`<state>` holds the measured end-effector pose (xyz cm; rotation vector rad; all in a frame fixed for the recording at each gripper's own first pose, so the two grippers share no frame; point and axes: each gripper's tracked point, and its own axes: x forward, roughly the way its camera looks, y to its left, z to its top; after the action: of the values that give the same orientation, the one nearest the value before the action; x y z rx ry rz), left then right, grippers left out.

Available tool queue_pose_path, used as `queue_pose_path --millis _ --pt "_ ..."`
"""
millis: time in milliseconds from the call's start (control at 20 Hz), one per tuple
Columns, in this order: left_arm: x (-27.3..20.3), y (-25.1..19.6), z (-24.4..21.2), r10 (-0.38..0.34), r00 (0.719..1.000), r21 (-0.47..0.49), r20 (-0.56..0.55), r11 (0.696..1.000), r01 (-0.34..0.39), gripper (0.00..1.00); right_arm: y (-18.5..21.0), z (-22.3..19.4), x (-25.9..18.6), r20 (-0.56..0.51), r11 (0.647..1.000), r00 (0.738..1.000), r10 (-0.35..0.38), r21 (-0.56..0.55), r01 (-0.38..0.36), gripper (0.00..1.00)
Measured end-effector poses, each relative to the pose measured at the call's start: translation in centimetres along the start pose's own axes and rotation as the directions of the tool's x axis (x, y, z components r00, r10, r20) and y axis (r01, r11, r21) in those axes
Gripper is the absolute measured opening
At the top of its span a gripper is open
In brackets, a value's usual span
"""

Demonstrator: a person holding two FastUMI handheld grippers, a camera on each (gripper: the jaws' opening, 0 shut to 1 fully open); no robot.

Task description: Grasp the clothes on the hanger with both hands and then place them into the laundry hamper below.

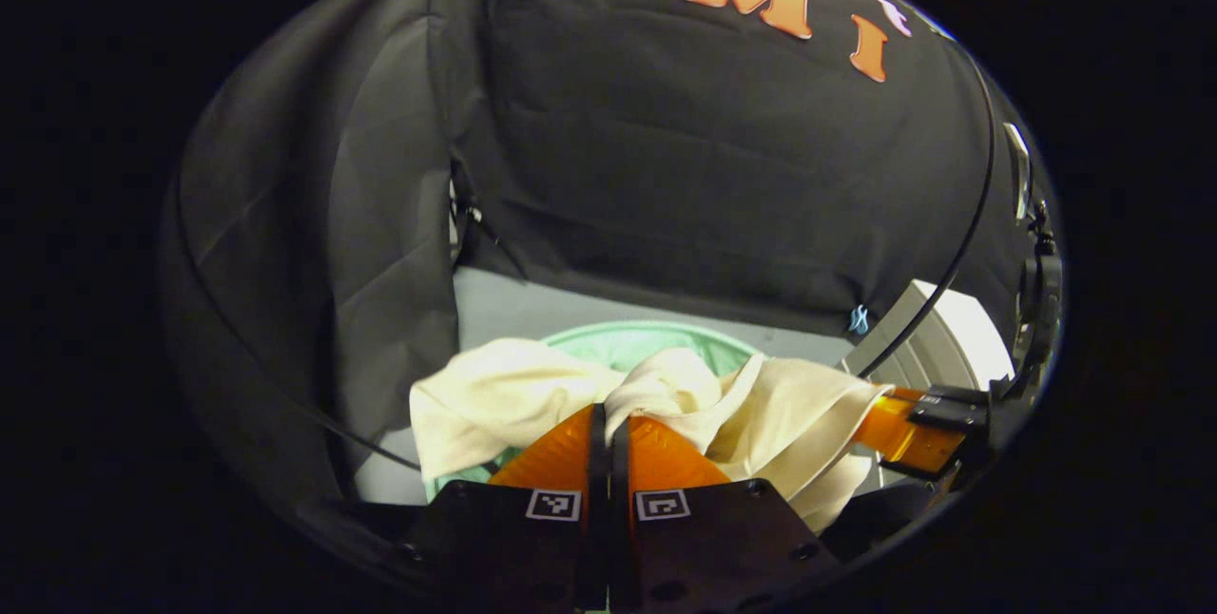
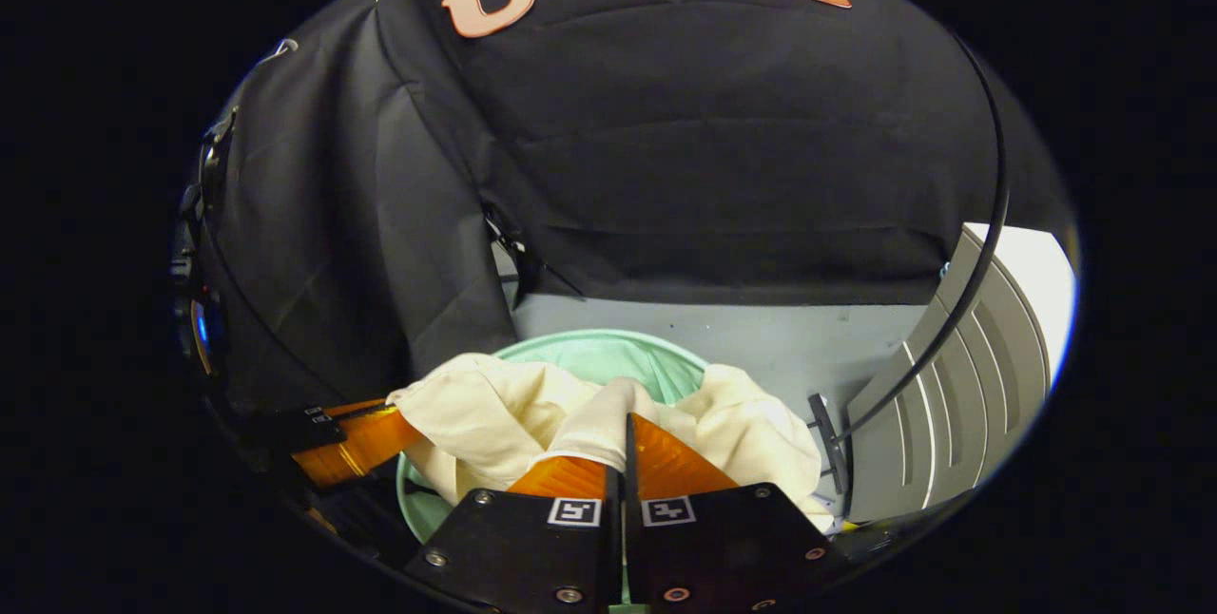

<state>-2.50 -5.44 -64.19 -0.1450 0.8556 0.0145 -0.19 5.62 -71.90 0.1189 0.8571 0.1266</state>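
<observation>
- Left gripper view: the left gripper sits lowest in the view, its two fingers pressed together with a fold of the cream cloth pinched between their tips.
- From that pinch the cloth rises in a small bunch, then spreads to both sides, draping over the rim of the green hamper, whose opening shows just behind it.
- At the right edge, the right gripper reaches in, with its fingers meeting the cloth's far flap.
- Behind the hamper lie a grey floor and the black wall; a white slatted panel stands at the right, and a thin black cable curves down in front of it.
- Right gripper view: the right gripper is clenched too, fingers closed on a ridge of the cloth, which bulges up between them.
- The cloth lies heaped over the hamper mouth, with green rim visible behind and at lower left.
- The left gripper comes in from the left, touching the cloth's left corner.
- The slatted panel stands at the right, with the cable arcing before it.
</observation>
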Motion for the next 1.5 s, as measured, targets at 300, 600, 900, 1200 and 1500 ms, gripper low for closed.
queue_pose_path --millis 300,600,900,1200,1500 --pt "2.5 1.1 -4.8 0.064 0.988 0.005 -0.144 0.998 -0.064 0.07 -0.4 -5.7 1.3 -0.125 1.000 0.992 -0.022 0.005 0.023 0.05" --pt "3.0 2.6 -9.8 0.088 0.958 0.022 -0.274 0.996 -0.086 0.07 0.6 -10.4 2.9 -0.231 0.998 0.973 -0.017 0.060 0.032 0.09" --pt "3.1 3.8 -13.6 0.108 0.925 0.017 -0.364 0.994 -0.109 0.07 1.7 -15.0 3.8 -0.339 0.994 0.941 0.020 0.110 0.018 0.11" --pt "3.0 4.8 -15.0 0.145 0.910 -0.014 -0.389 0.987 -0.163 0.19 1.5 -15.6 4.3 -0.345 0.993 0.939 -0.003 0.108 0.043 0.19" --pt "2.8 5.8 -13.7 0.189 0.915 0.022 -0.356 0.981 -0.194 0.24 0.6 -15.3 4.2 -0.334 0.994 0.942 -0.035 0.087 0.068 0.63"
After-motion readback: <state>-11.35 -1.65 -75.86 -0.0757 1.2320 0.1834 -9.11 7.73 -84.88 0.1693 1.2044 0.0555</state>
